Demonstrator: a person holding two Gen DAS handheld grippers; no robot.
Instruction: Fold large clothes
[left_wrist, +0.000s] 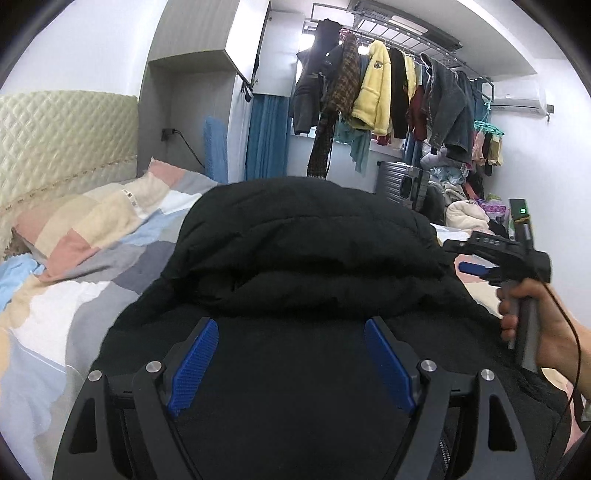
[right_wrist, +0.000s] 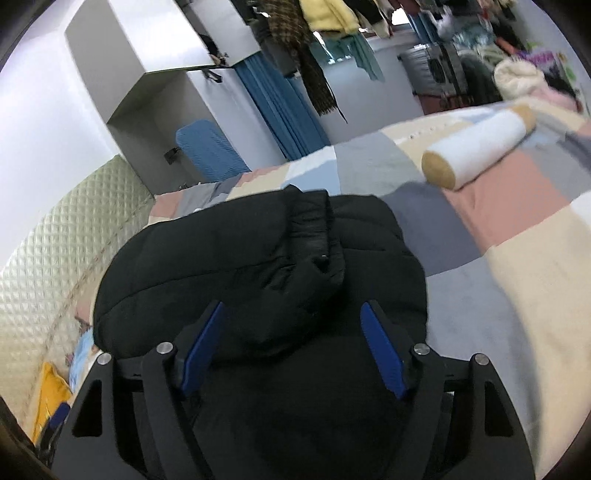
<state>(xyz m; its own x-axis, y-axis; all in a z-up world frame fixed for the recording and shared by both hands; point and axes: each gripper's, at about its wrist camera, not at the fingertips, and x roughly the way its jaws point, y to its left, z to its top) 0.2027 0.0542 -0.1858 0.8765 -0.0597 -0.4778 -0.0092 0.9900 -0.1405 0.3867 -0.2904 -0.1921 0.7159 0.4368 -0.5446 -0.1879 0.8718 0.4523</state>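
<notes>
A black padded jacket (left_wrist: 306, 240) lies bunched and partly folded on the bed; it also shows in the right wrist view (right_wrist: 258, 258) as a rounded pile with a cuffed sleeve on top. My left gripper (left_wrist: 291, 325) is open, its blue pads (left_wrist: 195, 365) spread over the jacket's near part, holding nothing. My right gripper (right_wrist: 293, 308) is open over the jacket's near edge, empty. In the left wrist view the right gripper (left_wrist: 476, 266) shows at the jacket's right side, held in a hand.
The bed has a patchwork cover (right_wrist: 498, 221) and a pillow (left_wrist: 85, 229) by the quilted headboard (left_wrist: 55, 140). A white and tan bolster (right_wrist: 480, 147) lies on the bed. A rack of hanging clothes (left_wrist: 388, 92) and a suitcase (left_wrist: 402, 181) stand beyond.
</notes>
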